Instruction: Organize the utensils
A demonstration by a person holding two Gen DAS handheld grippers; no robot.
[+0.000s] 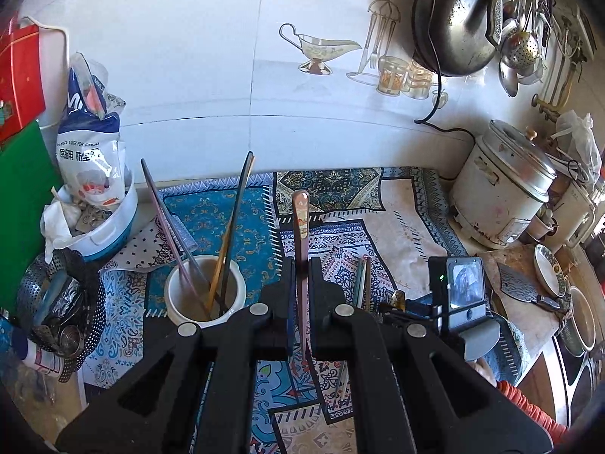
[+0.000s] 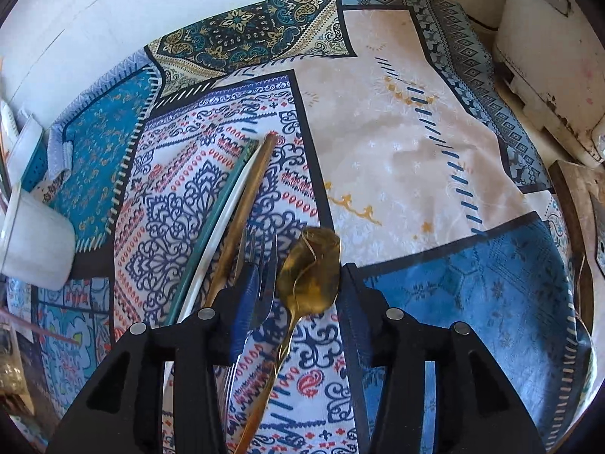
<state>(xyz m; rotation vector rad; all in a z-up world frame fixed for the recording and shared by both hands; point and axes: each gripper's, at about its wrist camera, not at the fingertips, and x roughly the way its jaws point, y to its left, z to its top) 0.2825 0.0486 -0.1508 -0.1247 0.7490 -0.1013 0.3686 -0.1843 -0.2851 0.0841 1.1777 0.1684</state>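
1. Far left edge of the table: a white tub stuffed with bags and paper, and a perforated metal steamer in front of it. Clutter, not part of the sorting as far as I can judge.
2. Just right of that sits the white cup, the collecting pot. Several chopsticks lean in it already, so part of the job looks done.
3. Middle of the left wrist view: the left tool is clamped tight on a pink patterned chopstick, its decorated end pointing up and away. It hangs just right of the cup, not yet in it.
4. Further right on the patterned cloth lie more loose sticks: a green one, a white one and a brown chopstick side by side.
5. Beside them, a silver fork and a gold spoon wait on the cloth.
6. The right tool stands partly open over them, fork and spoon between its jaws, with the pads not pressing on either as far as I can see.
7. Right edge: an old rice cooker, untouched.
8. My read: roughly midway, one stick in hand, five pieces still lying out.
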